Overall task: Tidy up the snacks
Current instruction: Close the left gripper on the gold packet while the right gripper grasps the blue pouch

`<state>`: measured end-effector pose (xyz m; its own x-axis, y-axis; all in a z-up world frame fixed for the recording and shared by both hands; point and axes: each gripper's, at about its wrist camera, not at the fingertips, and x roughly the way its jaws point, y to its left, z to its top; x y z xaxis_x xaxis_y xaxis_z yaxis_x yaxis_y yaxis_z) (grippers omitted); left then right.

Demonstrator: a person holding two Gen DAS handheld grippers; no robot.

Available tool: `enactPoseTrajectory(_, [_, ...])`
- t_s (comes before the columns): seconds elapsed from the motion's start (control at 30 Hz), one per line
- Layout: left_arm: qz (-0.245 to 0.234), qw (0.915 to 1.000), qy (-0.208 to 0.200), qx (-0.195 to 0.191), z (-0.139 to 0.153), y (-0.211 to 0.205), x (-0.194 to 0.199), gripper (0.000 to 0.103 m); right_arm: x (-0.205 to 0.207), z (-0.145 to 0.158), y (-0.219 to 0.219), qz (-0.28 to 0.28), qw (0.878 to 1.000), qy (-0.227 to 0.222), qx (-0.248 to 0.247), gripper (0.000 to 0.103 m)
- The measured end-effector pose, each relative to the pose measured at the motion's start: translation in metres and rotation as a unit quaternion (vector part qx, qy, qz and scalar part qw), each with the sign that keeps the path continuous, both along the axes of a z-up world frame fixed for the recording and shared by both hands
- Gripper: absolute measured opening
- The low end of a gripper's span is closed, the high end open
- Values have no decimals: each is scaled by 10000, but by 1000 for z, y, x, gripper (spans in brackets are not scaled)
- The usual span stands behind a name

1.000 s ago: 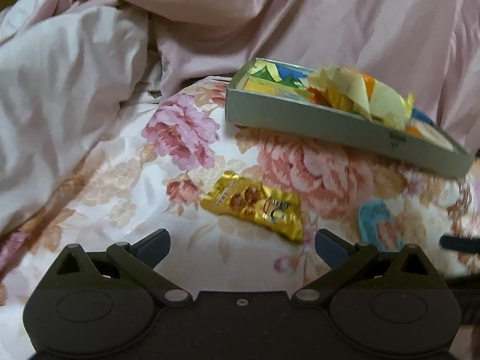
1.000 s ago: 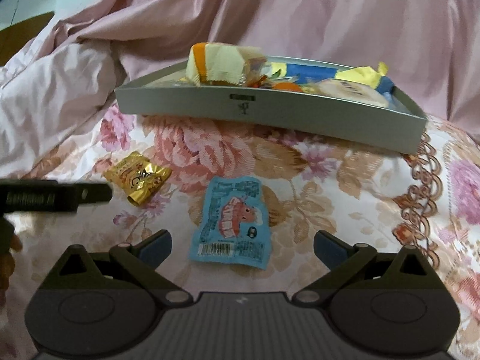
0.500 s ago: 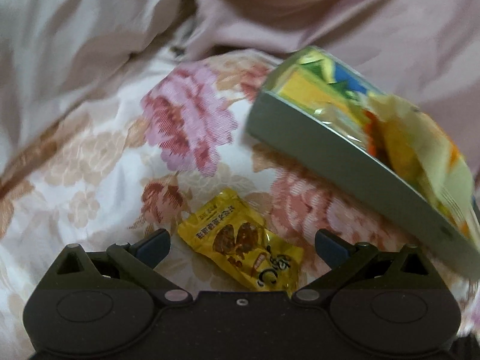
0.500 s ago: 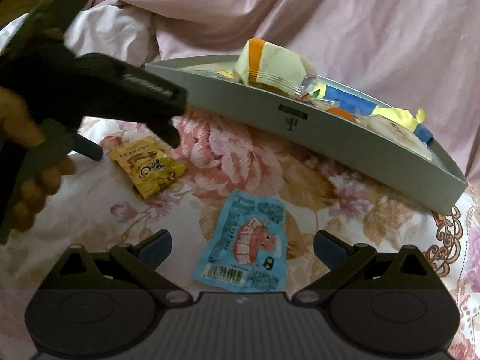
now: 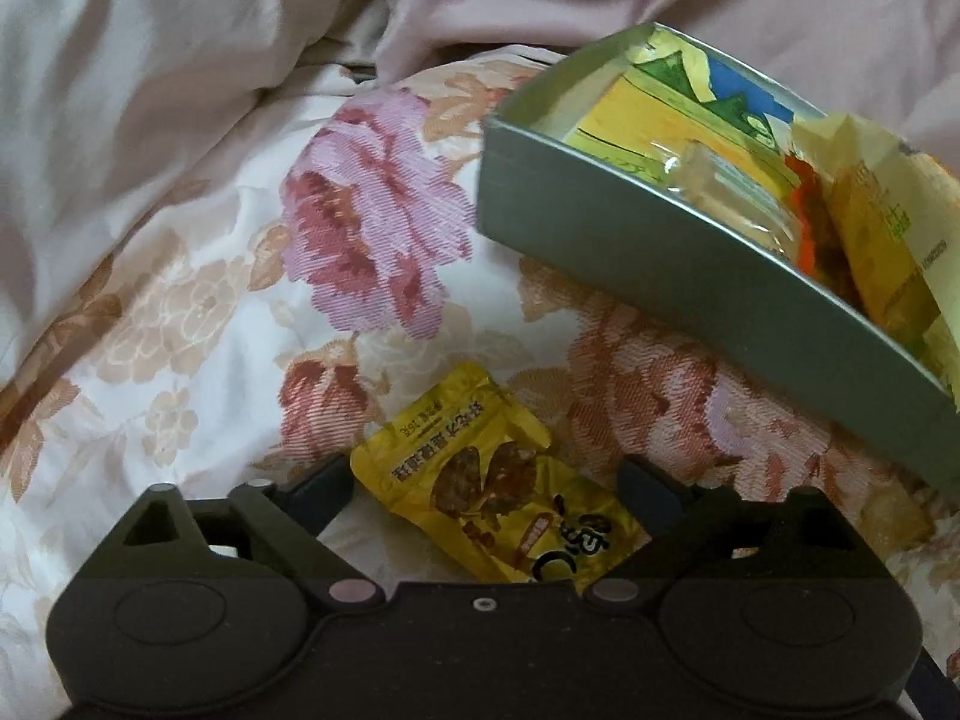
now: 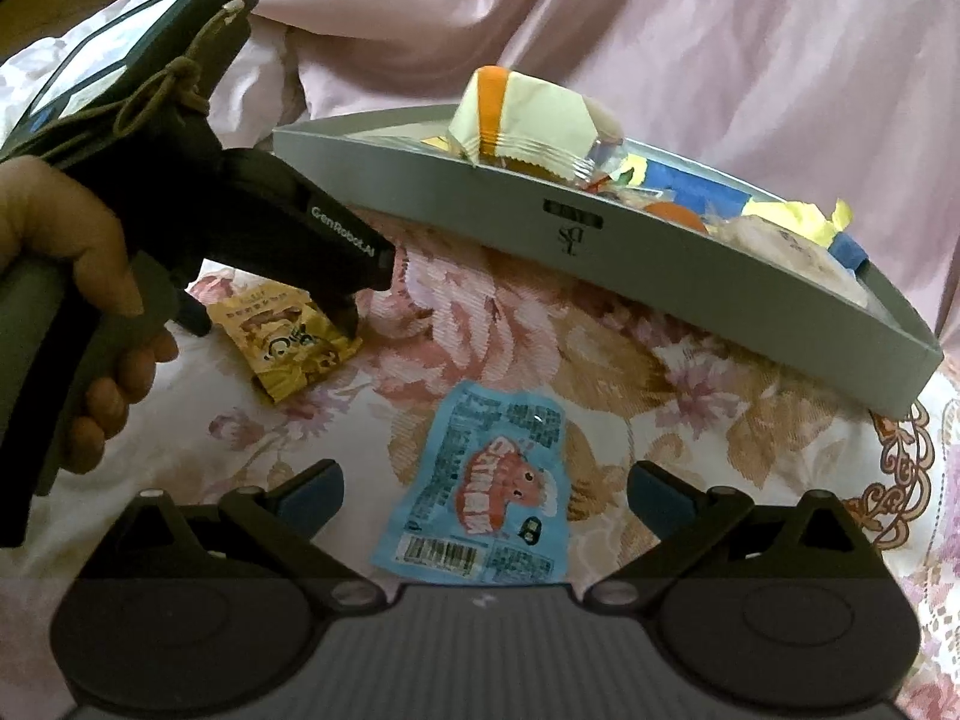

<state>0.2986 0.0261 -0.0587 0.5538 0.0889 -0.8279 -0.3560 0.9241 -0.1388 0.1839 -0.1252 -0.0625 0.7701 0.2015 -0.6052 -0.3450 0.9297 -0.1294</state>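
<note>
Floral bedspread (image 5: 372, 228), rumpled pink quilt (image 6: 690, 42), perhaps a bed, dim light

The near end of the yellow snack packet (image 5: 510, 495) is hidden under the left gripper (image 5: 486, 483) body. In the right wrist view the same gripper covers that packet's upper edge. The grey tray (image 5: 660, 276) runs off the right border, its far snacks cut away. The blue shrimp packet (image 6: 486, 492) has its bottom edge hidden behind the right gripper (image 6: 486, 489).
</note>
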Motion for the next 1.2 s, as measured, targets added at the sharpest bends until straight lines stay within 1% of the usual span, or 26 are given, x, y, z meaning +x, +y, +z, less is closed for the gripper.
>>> enactPoseTrajectory(0.17, [-245, 9997, -7, -35, 2, 10, -13, 90, 0, 0, 1, 14, 10000, 26, -38, 103])
enactPoseTrajectory(0.37, [-870, 9962, 53, -29, 3, 22, -38, 89, 1, -1, 1, 35, 9999, 85, -62, 103])
enactPoseTrajectory(0.5, [-1250, 9918, -12, -282, 3, 30, -55, 89, 0, -2, 2, 82, 9999, 97, -33, 103])
enactPoseTrajectory(0.57, [-1224, 9914, -86, -454, 3, 33, -61, 91, -1, -2, 1, 104, 9999, 95, 5, 103])
enactPoseTrajectory(0.63, [-1080, 9923, -143, -590, 3, 34, -63, 95, -1, -3, 2, 109, 9999, 110, -1, 103])
enactPoseTrajectory(0.67, [-1005, 9926, -162, -657, 2, 33, -62, 99, -1, -5, 1, 107, 9999, 133, -15, 103])
enactPoseTrajectory(0.7, [-948, 9928, -175, -706, 2, 32, -61, 102, 0, -6, 2, 98, 9998, 163, -40, 103])
enactPoseTrajectory(0.73, [-850, 9935, -188, -739, 1, 31, -59, 102, 0, -8, 2, 93, 9998, 191, -61, 103])
enactPoseTrajectory(0.83, [-723, 9950, -182, -664, -3, 27, -51, 102, 2, -12, 3, 89, 9997, 229, -63, 103])
enactPoseTrajectory(0.93, [-834, 9951, -211, -497, -5, 21, -46, 102, 3, -13, 0, 67, 9996, 290, 31, 103])
enactPoseTrajectory(1.1, [-1376, 9896, -316, -285, -8, 10, -43, 102, 7, -14, -7, 58, 9988, 402, 257, 102])
enactPoseTrajectory(1.2, [-1862, 9816, -395, -182, -9, -1, -43, 102, 6, -13, -7, 173, 9986, 392, 321, 94])
